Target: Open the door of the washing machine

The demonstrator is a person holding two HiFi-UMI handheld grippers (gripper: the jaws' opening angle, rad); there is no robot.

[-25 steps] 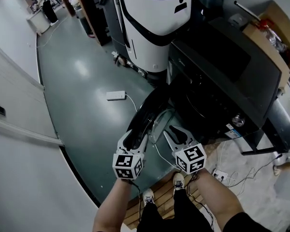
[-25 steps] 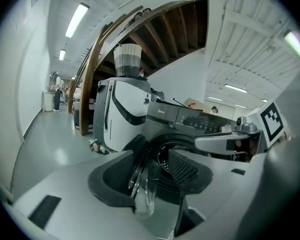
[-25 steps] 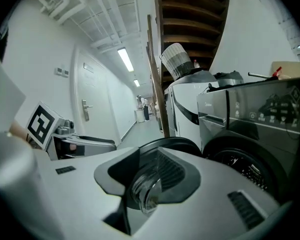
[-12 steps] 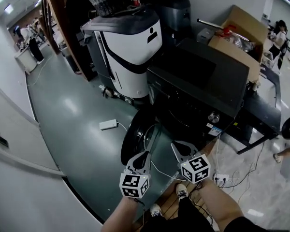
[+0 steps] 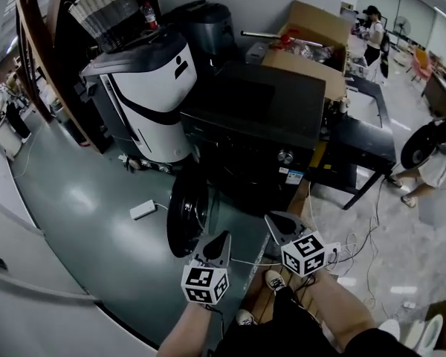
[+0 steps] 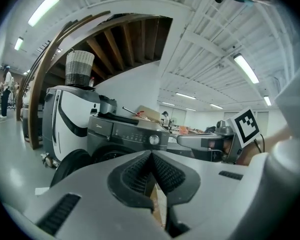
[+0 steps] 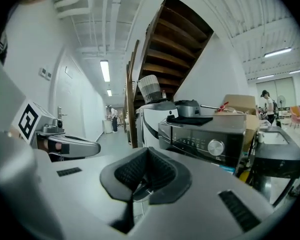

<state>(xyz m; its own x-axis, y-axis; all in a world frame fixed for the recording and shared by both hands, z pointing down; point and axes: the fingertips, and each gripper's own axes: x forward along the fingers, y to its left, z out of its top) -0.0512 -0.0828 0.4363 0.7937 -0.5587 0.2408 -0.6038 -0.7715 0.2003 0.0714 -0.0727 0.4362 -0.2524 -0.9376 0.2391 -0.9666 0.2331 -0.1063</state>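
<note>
The left gripper point(image 5: 224, 236) and right gripper point(image 5: 272, 219) both have their jaws pressed together, empty, side by side. The black washing machine point(image 5: 253, 117) stands at twelve o'clock from them, its round door point(image 5: 184, 214) hanging open at ten o'clock of the left gripper.

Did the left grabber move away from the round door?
Yes. The left gripper has drawn back from the open door, toward the person; before, it was at the door's rim.
</note>
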